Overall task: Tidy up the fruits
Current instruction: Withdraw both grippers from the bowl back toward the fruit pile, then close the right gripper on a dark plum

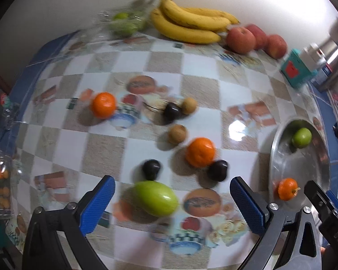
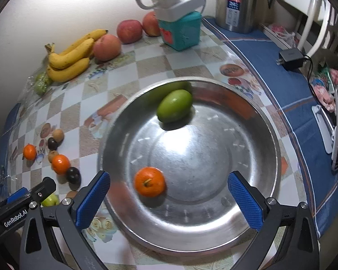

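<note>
While loose fruit lies scattered on the tabletop (image 1: 146,67), the left gripper (image 1: 172,196) hangs with jaws wide open and empty around a green fruit (image 1: 156,198), which sits between the blue pads without touching either. That looks like the step in hand: picking this fruit for the bowl (image 2: 270,139). Next, the jaws must lower and close squarely on it. To the right, the right gripper (image 2: 169,199), also open and empty, hovers over the bowl, where a green mango (image 2: 174,109) and an orange (image 2: 149,181) already lie.
</note>
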### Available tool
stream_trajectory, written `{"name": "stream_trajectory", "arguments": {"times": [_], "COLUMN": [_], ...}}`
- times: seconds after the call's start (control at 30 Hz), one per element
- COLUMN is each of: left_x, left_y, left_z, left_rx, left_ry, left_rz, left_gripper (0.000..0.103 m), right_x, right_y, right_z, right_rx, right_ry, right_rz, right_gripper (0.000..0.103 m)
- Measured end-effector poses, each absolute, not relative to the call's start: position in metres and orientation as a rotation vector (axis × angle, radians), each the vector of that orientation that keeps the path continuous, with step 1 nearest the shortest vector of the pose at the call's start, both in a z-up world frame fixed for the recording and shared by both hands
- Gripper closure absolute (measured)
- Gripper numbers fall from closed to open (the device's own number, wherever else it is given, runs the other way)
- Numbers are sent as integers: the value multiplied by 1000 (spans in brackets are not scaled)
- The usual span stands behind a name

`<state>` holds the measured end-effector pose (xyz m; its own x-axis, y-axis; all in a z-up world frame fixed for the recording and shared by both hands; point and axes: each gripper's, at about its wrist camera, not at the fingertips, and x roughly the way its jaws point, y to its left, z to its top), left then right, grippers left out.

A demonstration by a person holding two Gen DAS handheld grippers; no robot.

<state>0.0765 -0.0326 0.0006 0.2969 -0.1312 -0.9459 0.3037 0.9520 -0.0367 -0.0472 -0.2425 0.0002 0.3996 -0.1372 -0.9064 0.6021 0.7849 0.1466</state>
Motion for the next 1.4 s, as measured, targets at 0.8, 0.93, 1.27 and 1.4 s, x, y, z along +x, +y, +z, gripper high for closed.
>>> {"name": "stream_trajectory", "arguments": {"times": [0.8,0.93,1.27,1.4], "left_x": [102,103,111,113], "left_y": [71,70,79,82], "left_z": [6,-2,-18,-18], "left_rx": [14,-18,-109,-127], "left_ry": [1224,1258,1317,1312], "left_rz": [-54,-66,-21,-4], "left_gripper": [0,0,0,0], "right_x": [1,13,35,43], "right_y": [-149,-141,-129,-125], "right_z": [13,12,1,-3], "right_rx": [431,427,361,339], "right_ry": [1054,1062,1093,1104], "right_rz": [-162,-146,-114,-97], "right_gripper": [0,0,0,0]}}
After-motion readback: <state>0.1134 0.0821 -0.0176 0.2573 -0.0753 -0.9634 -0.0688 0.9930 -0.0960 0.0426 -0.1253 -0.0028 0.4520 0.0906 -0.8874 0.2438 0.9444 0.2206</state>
